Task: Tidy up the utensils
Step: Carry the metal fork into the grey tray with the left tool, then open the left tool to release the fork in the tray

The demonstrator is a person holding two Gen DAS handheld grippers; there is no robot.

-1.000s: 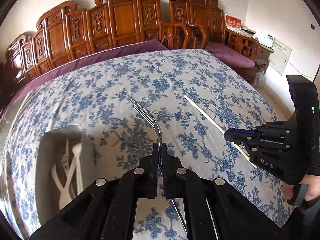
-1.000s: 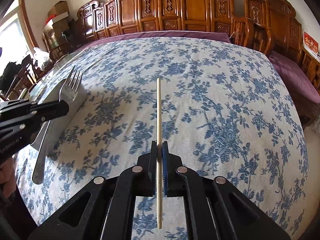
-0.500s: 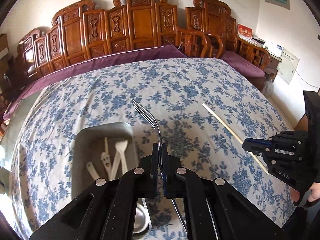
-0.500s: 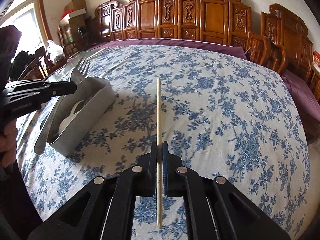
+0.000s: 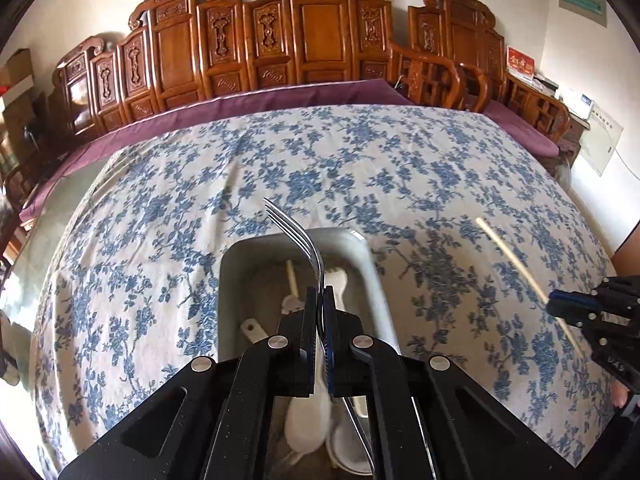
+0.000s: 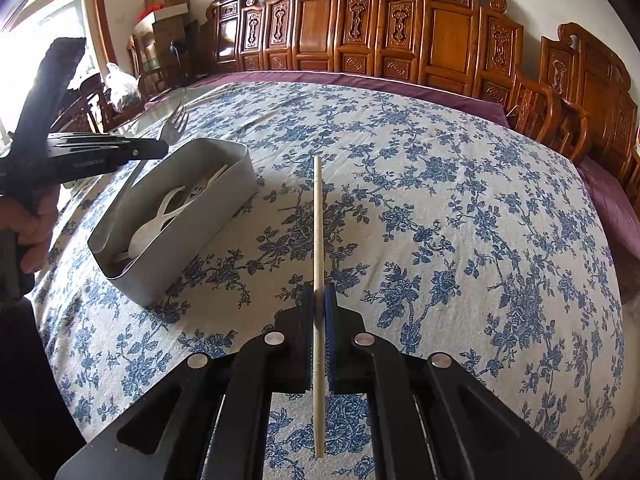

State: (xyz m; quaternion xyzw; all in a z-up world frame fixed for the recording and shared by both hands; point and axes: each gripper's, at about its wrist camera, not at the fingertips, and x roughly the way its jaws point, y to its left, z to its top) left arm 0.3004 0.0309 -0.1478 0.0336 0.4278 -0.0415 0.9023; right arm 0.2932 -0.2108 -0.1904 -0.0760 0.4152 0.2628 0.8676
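1. Since the job is sorting utensils, I've got one in each hand: my left gripper (image 5: pixel 319 300) is pinched tight on a metal fork (image 5: pixel 296 232), tines pointing up and away, handle trailing back under the jaws.
2. That fork hangs right over the grey bin (image 5: pixel 372 264), which sits on the floral tablecloth (image 5: pixel 160 208). I'd say it's lined up like that so letting go drops it straight in.
3. White plastic cutlery (image 6: pixel 160 216) is already lying in the bin, so that's clearly the collecting spot.
4. My right gripper (image 6: pixel 319 300) is clamped on a wooden chopstick (image 6: pixel 317 208), gripped low on its length so most of it sticks out ahead.
5. The chopstick is held above the cloth, near the bin but off to its side, probably waiting its turn.
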